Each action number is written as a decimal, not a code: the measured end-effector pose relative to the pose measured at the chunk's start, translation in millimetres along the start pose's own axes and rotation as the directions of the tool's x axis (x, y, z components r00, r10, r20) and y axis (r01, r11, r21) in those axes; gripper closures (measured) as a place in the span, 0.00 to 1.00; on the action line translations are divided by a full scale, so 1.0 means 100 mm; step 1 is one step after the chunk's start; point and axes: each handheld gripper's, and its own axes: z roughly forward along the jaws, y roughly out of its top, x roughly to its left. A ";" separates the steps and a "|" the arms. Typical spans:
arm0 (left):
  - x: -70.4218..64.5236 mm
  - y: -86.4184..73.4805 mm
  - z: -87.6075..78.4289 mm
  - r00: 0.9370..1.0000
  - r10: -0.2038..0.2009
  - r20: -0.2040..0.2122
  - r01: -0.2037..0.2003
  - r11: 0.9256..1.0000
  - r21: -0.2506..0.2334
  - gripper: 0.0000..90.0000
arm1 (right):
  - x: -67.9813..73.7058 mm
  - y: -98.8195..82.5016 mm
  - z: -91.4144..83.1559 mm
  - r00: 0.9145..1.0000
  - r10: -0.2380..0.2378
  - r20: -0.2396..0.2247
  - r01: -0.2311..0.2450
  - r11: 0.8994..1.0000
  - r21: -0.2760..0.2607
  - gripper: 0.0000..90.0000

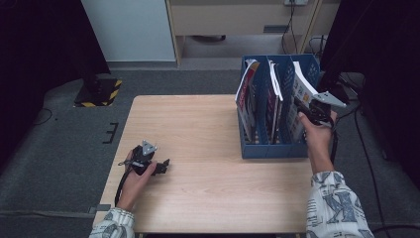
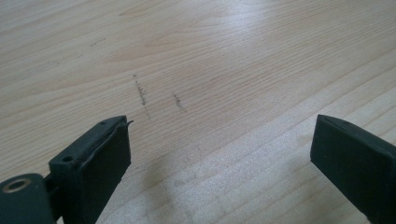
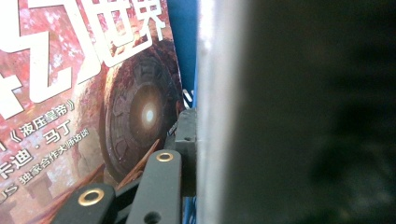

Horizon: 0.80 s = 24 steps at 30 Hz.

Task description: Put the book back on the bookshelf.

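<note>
A blue file rack (image 1: 272, 148) with three slots stands at the table's right side, a magazine in each. My right gripper (image 1: 303, 110) reaches in from the right and is shut on the rightmost white magazine (image 1: 301, 89) near its upper edge. In the right gripper view one jaw presses flat against that magazine's pale edge (image 3: 219, 93), which hides the other jaw. Beyond it stand a red-covered magazine (image 3: 93, 93) and the rack's blue wall (image 3: 182, 42). My left gripper (image 1: 164, 167) lies low on the table at the front left, open (image 2: 219, 135), with bare wood between its pads.
The wooden table (image 1: 198, 124) has faint pencil marks (image 2: 142, 93) ahead of the left gripper. Grey carpet surrounds the table. A yellow-and-black striped base (image 1: 99, 91) stands on the floor at the far left, with cables on the floor at the right.
</note>
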 end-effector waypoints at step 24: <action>0.00 0.00 0.00 1.000 0.004 0.000 -0.004 1.000 0.001 0.05 | 0.05 0.16 -0.17 0.999 0.028 0.019 -0.026 0.991 -0.130 0.79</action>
